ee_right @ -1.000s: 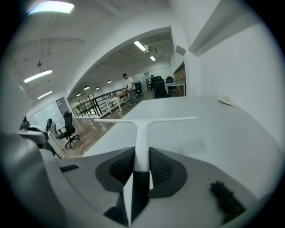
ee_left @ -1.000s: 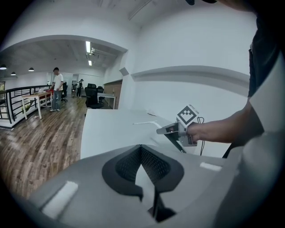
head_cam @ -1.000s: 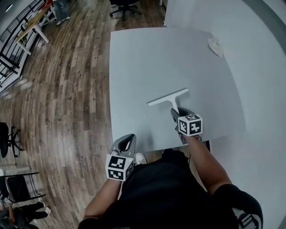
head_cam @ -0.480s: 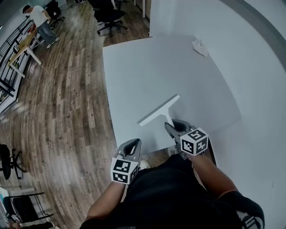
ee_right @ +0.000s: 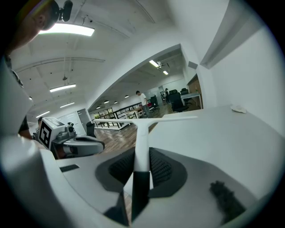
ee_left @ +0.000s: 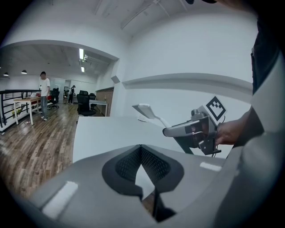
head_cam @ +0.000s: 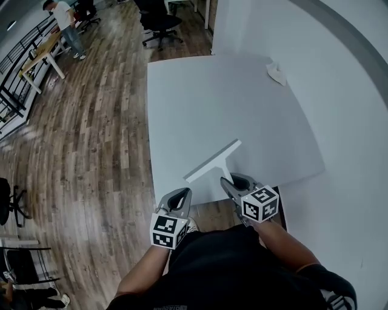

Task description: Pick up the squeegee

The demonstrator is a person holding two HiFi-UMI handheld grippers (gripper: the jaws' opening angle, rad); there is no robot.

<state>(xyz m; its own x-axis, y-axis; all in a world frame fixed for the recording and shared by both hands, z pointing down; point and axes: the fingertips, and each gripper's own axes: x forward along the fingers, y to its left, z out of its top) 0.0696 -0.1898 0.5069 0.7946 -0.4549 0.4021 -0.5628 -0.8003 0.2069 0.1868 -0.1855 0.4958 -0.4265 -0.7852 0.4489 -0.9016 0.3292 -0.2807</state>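
The white squeegee (head_cam: 212,161) hangs in the air over the near edge of the white table (head_cam: 242,103), blade level and across. My right gripper (head_cam: 233,183) is shut on its handle. In the right gripper view the handle (ee_right: 141,147) runs up between the pads to the blade (ee_right: 151,119). My left gripper (head_cam: 176,201) is off the table's near left corner, shut and empty, its pads (ee_left: 141,153) meeting at the tips. From the left gripper view the blade (ee_left: 144,109) and the right gripper (ee_left: 173,131) show to the right.
A crumpled white scrap (head_cam: 277,72) lies at the table's far right corner. A white wall (head_cam: 339,91) borders the table on the right. Wooden floor (head_cam: 91,133) lies to the left, with office chairs (head_cam: 159,21) and a standing person (head_cam: 63,18) far off.
The right gripper has lifted the squeegee off the table and drawn it back toward the near edge. The left gripper has risen a little.
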